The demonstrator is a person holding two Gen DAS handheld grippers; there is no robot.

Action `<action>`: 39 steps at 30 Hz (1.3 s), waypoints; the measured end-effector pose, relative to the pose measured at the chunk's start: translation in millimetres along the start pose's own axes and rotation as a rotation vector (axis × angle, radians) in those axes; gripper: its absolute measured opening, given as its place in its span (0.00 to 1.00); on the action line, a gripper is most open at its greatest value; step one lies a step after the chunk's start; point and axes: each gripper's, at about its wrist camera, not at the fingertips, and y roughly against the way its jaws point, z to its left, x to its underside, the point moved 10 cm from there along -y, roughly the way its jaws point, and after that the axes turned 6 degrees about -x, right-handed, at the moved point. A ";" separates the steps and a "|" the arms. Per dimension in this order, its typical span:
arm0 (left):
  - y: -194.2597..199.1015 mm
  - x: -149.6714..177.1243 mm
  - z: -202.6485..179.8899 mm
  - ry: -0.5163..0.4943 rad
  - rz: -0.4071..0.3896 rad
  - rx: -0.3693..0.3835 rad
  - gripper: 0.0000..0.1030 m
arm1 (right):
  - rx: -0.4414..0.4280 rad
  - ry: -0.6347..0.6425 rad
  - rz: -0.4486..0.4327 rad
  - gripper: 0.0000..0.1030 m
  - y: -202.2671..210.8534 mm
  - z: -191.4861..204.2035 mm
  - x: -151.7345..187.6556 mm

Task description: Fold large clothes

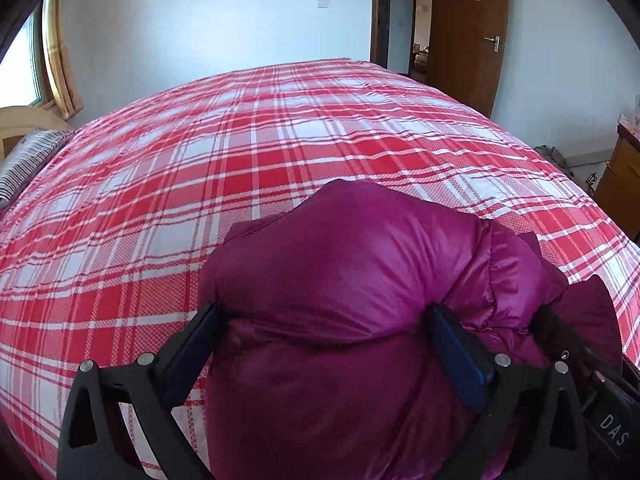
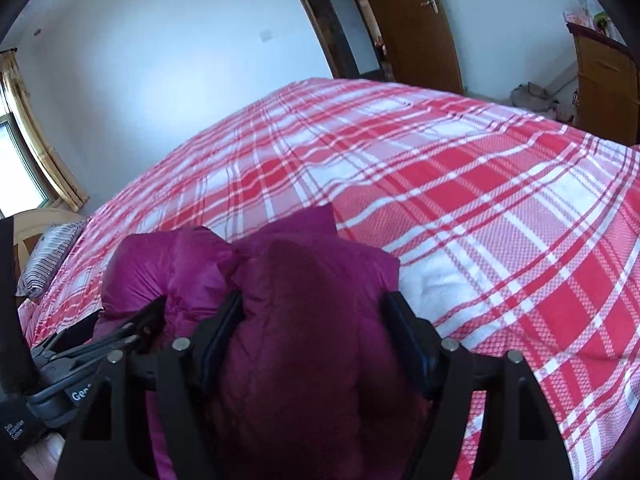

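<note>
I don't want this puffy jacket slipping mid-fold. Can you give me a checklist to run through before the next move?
1. Jacket between the left claw fingers: ok, it fills the gap.
2. Left claw actually pinching: cannot tell.
3. Right claw on the jacket: ok, padding bulges around both fingers.
4. Jacket spread flat: not ok, it is bunched in a heap.
5. Bedspread smooth ahead: ok.
6. Sleeves located: cannot tell.

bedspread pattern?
Red, pink and white plaid bedspread, with the magenta puffer jacket on it. Clearest in the left wrist view.
</note>
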 end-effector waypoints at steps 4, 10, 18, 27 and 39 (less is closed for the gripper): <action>-9.0 3.2 -0.8 -0.002 0.035 -0.004 0.99 | 0.005 -0.004 0.067 0.77 -11.4 -1.0 5.8; -15.6 7.3 0.3 -0.006 0.060 -0.017 0.99 | 0.040 0.021 0.091 0.78 -16.7 0.3 7.6; -18.6 9.4 0.9 0.001 0.066 -0.010 0.99 | 0.056 0.024 0.106 0.79 -21.5 -1.5 8.0; -19.3 9.2 -0.5 0.008 0.064 -0.006 0.99 | 0.064 0.029 0.098 0.79 -20.5 -1.2 8.3; -19.4 9.6 0.8 0.010 0.063 0.000 0.99 | 0.066 0.028 0.098 0.79 -21.3 -1.7 7.5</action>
